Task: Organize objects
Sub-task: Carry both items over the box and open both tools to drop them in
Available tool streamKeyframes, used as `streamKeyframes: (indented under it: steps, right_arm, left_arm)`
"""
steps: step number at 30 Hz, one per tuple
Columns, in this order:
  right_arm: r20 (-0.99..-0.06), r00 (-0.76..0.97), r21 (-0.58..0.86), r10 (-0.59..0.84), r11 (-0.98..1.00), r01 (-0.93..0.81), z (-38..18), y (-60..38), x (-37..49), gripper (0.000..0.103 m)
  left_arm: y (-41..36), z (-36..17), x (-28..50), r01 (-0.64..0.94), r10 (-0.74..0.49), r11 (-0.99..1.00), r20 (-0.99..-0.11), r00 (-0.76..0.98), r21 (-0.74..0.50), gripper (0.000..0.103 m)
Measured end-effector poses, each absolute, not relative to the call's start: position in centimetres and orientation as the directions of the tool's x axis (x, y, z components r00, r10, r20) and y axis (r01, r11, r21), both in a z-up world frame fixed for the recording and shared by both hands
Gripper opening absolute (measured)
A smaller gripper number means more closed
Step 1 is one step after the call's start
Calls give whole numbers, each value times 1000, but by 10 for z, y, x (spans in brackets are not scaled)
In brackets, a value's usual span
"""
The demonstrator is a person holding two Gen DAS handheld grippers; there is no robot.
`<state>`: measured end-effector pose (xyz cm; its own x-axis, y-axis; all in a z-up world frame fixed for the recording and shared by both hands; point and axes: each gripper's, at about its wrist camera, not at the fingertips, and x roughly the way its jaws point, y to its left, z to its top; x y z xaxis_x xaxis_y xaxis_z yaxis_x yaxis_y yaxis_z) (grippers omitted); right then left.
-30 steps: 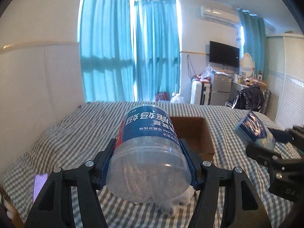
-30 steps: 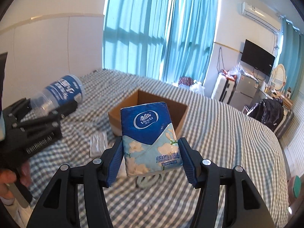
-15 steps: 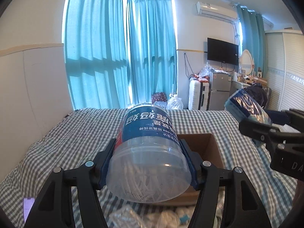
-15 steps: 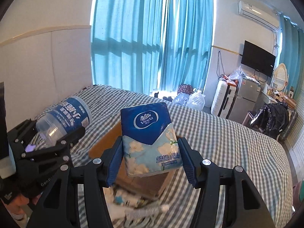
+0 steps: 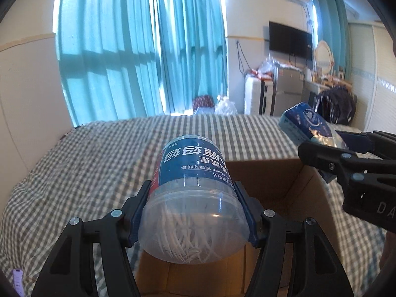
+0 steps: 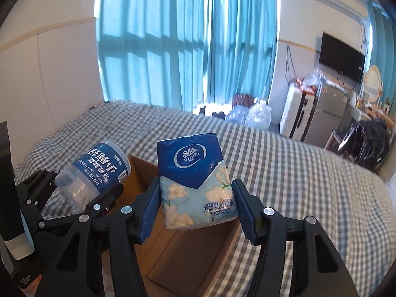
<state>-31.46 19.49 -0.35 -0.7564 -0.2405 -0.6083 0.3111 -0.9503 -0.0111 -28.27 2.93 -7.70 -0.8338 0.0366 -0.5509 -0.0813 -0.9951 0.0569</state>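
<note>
My left gripper [image 5: 194, 210] is shut on a clear floss-pick jar [image 5: 195, 198] with a blue label, held over the near left part of an open cardboard box [image 5: 284, 185]. The jar also shows in the right wrist view [image 6: 94, 173]. My right gripper [image 6: 195, 205] is shut on a blue Vinda tissue pack [image 6: 195, 180], held above the box [image 6: 178, 255]. The pack shows at the right of the left wrist view [image 5: 309, 126]. The box stands on the grey checked bed [image 5: 86, 163].
Teal curtains [image 5: 148, 49] hang behind the bed. A white suitcase [image 6: 297, 116], a small fridge [image 6: 329, 118], a TV [image 6: 341, 59] and a black bag [image 6: 366, 143] stand at the far right. A purple item [image 5: 17, 277] lies at the bed's near left.
Both grippers have moved forward with their loads and now hang over the box. The loose items on the bed in front of the box have dropped out of view.
</note>
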Motion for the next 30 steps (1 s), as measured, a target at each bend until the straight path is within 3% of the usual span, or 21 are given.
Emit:
streamKeyframes:
  steps: [8, 11, 13, 17, 24, 30]
  right_arm:
    - [-676, -698, 16, -236, -952, 306, -55, 200, -332, 57]
    - [-654, -724, 16, -218, -961, 275, -53, 202, -328, 59]
    - [-642, -730, 49, -235, -963, 266, -47, 206, -325, 78]
    - [-593, -765, 71, -251, -963, 261, -27, 213, -306, 84]
    - [-546, -806, 51, -227, -970, 239, 17, 217, -256, 91]
    - [-505, -827, 44, -247, -964, 262, 53, 217, -196, 103]
  left_arm:
    - [35, -112, -289, -93, 37, -994, -611, -791, 61, 65]
    - [33, -115, -288, -102, 52, -994, -619, -783, 46, 66]
    - [32, -113, -282, -115, 64, -992, -610, -790, 44, 68]
    - [33, -100, -274, -103, 35, -991, -582, -813, 85, 93]
    - [15, -68, -240, -67, 20, -996, -546, -837, 67, 101]
    - [-8, -35, -190, -39, 2, -997, -507, -862, 62, 103]
